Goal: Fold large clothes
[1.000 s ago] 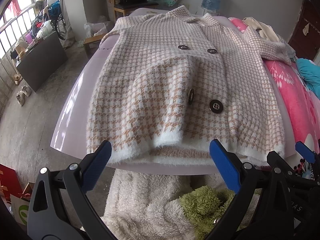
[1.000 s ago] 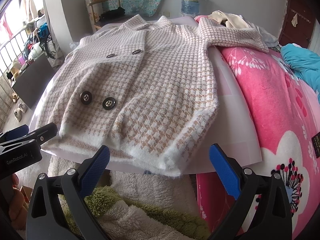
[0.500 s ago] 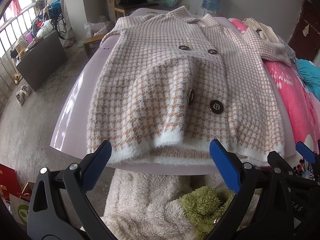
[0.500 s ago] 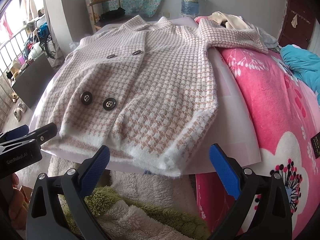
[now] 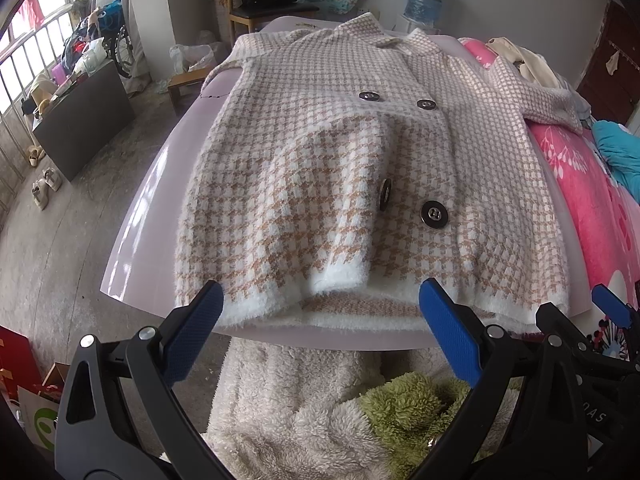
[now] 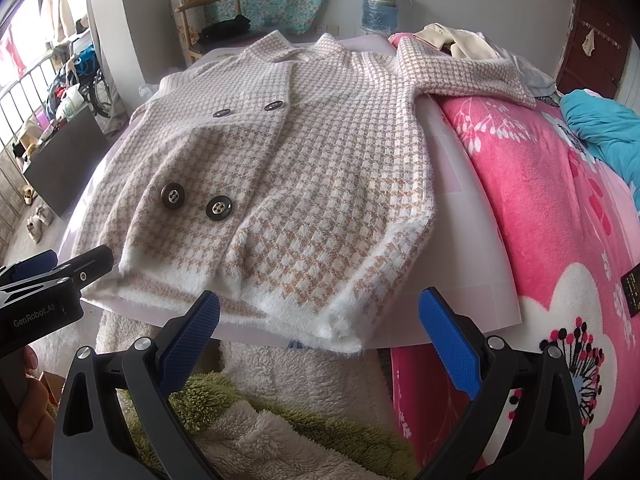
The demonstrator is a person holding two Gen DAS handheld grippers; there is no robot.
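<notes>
A fuzzy beige-and-white houndstooth coat (image 5: 328,184) (image 6: 320,184) with dark buttons lies front up on a pale lilac board (image 5: 144,216) (image 6: 472,248). Its white hem faces me and its right sleeve stretches onto a pink blanket. My left gripper (image 5: 320,316) hovers open just short of the hem's left half, nothing between its blue pads. My right gripper (image 6: 320,316) is open too, just before the hem's right corner. The left gripper (image 6: 48,280) also shows at the left edge of the right wrist view.
A pink flowered blanket (image 6: 560,208) covers the bed to the right, with a teal cloth (image 6: 600,128) and cream garment (image 6: 460,40) on it. Cream and green fleece (image 5: 320,408) hangs below the board. Bare floor, a dark cabinet (image 5: 80,116) and a chair (image 5: 264,4) stand left and behind.
</notes>
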